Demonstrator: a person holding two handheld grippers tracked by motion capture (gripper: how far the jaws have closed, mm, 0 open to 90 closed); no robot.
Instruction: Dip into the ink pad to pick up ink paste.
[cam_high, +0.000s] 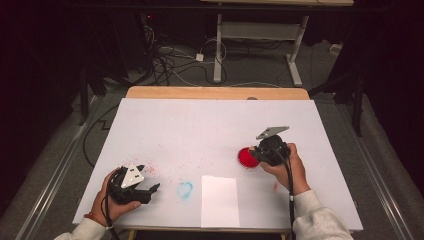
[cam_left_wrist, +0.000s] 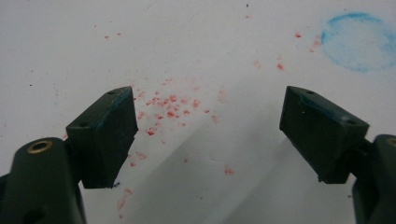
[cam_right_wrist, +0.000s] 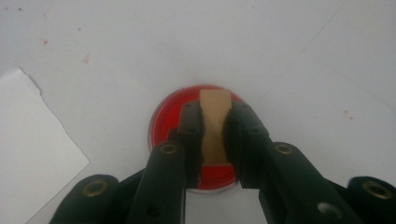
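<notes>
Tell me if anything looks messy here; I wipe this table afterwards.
Yes: red specks are scattered over the white table near the open left gripper, and a smudged blue ring stains it beside the paper sheet.

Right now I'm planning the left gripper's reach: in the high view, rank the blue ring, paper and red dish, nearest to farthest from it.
From the left gripper:
1. Blue ring, just right of it.
2. Paper, farther right, at the table's near edge.
3. Red dish, farthest, under the right gripper.

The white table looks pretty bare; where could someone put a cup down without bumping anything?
The far half of the white table is bare, as is the middle between the grippers. The near edge is crowded: left gripper, blue ring stain, paper sheet, and the right gripper over the red dish.
</notes>
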